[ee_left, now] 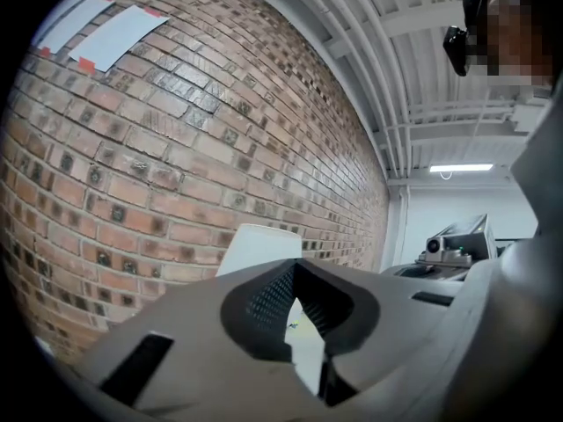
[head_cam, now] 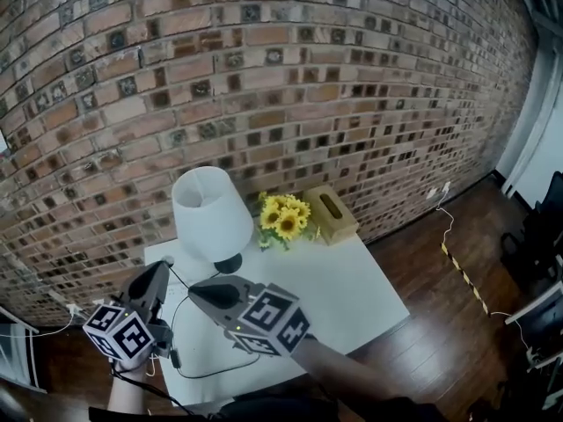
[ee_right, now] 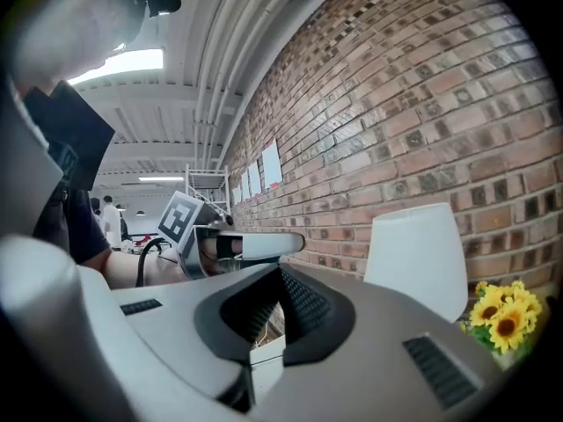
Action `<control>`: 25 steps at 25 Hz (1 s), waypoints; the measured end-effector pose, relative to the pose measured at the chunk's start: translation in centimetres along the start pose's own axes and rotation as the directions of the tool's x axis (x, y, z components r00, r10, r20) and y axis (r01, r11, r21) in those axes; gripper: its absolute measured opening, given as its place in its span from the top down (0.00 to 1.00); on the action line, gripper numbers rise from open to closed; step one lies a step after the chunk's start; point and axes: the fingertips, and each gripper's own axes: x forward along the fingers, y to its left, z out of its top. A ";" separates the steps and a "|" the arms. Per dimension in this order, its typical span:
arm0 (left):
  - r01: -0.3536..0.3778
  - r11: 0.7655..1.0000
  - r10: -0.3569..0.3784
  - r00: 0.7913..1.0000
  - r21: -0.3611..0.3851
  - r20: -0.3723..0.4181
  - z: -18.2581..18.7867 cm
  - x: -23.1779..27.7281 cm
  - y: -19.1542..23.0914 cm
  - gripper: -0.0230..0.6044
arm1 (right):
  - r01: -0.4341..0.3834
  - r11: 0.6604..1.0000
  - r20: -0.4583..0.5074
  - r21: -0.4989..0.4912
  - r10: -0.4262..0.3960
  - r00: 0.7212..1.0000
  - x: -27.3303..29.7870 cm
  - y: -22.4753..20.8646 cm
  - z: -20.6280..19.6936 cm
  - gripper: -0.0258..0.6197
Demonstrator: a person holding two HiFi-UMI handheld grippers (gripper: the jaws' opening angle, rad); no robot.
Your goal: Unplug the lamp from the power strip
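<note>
The lamp (head_cam: 209, 211) with a white shade and a black base stands at the back left of the white table (head_cam: 352, 288). Its black cord (head_cam: 180, 323) runs from the base across the table's left part to a small dark block (head_cam: 175, 357), then loops toward the front edge. Both grippers hover over the table in front of the lamp, pointing at it. My left gripper (head_cam: 158, 278) (ee_left: 295, 266) is shut, with nothing held. Just to its right, my right gripper (head_cam: 207, 290) (ee_right: 280, 271) is also shut and empty. The shade (ee_left: 259, 244) (ee_right: 418, 253) shows beyond both jaws. I cannot make out the power strip.
Yellow sunflowers (head_cam: 283, 218) (ee_right: 501, 315) and a tan tissue box (head_cam: 331, 214) stand at the back of the table against the brick wall (head_cam: 264, 77). White cables (head_cam: 44, 323) lie on the wooden floor at the left, and a yellow-black strip (head_cam: 462, 275) at the right.
</note>
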 end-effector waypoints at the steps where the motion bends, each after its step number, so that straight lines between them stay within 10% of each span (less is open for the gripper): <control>1: -0.007 1.000 0.007 1.000 0.005 0.000 0.0 0.1 -0.8 0.93 | -0.011 1.000 -0.003 -0.001 0.011 1.000 -0.7 0.1 -0.1 0.96; 25: -0.161 0.987 0.161 0.987 0.015 0.003 -2.3 -3.8 -10.8 0.93 | -0.175 0.984 -0.028 0.029 0.176 0.984 -9.9 2.8 -2.8 0.96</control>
